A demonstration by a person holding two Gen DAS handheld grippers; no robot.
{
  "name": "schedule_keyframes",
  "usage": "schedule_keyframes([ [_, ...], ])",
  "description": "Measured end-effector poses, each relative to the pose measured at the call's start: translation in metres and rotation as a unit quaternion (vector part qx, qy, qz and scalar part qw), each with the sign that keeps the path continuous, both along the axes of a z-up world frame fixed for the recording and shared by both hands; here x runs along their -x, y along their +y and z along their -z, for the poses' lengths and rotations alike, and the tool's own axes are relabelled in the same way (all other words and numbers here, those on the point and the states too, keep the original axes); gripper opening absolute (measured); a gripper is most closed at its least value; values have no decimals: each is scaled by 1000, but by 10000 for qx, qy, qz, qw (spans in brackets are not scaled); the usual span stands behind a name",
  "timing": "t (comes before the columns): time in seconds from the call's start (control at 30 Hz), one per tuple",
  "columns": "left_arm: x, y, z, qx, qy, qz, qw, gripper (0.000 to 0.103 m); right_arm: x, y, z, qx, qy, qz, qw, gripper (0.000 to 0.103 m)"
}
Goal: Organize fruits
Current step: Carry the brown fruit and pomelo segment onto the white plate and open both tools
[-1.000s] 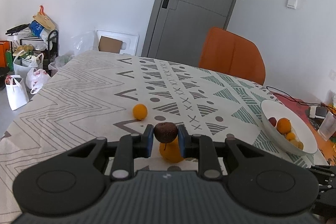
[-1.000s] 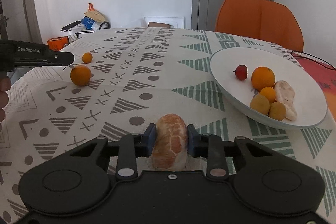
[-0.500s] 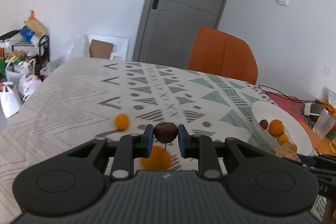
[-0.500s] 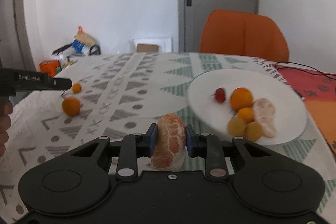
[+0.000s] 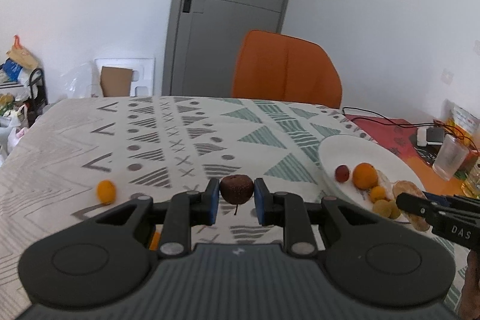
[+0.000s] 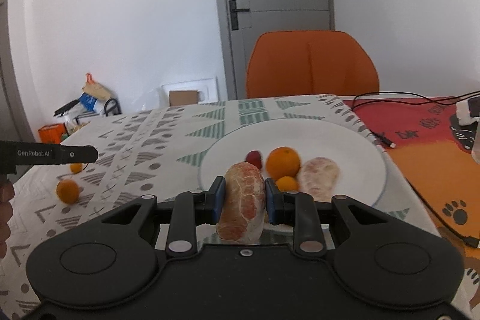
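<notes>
Right now, both fruits are in the air and headed for the dish.

Step in hand: carrying, by my reading; two fruits are lifted off the surface (image 5: pixel 75 146) and being brought toward the white plate (image 6: pixel 354 146), which already holds several pieces.

Left hand-held gripper (image 5: pixel 236 201): clenched on a small dark brown fruit (image 5: pixel 236 188), its stem hanging down between the blue pads; it sits at the centre of the left wrist view, above the patterned cloth.

Right hand-held gripper (image 6: pixel 244 201): clamped on a peeled citrus piece (image 6: pixel 243 201), held upright between the pads at lower centre of the right wrist view.

Plate relative to the right hand-held gripper: directly ahead, the near rim just beyond the fingertips; the held piece overlaps the rim in the frame.

Plate relative to the left hand-held gripper: off to the right of the frame, not yet under the brown fruit.

On the plate: an orange (image 6: pixel 283 162), a small red fruit (image 6: pixel 254 158), a second peeled piece (image 6: pixel 319 174), smaller yellow-orange fruits.

Left on the surface: a small orange fruit (image 5: pixel 106 191) at lower left of the left wrist view; a second one shows in the right wrist view.

Next move, as I judge it: right side lowers over a bare patch of plate, then lets go; left side must swing rightward first.

Risk: crowding the fruits already there, or the two tools meeting over the plate.
</notes>
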State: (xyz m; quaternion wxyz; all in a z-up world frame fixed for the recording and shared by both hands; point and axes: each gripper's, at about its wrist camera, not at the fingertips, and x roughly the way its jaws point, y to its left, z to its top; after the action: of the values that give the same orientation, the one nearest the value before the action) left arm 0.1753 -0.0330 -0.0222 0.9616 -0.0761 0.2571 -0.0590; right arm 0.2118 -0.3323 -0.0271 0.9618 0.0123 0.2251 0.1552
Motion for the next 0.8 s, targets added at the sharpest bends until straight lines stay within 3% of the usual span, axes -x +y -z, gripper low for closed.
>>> schedule_keyframes([
  [0.8, -48, -85, 0, -208, 15, 803, 9965, 23, -43, -58, 2, -134, -121, 678, 9975, 26],
])
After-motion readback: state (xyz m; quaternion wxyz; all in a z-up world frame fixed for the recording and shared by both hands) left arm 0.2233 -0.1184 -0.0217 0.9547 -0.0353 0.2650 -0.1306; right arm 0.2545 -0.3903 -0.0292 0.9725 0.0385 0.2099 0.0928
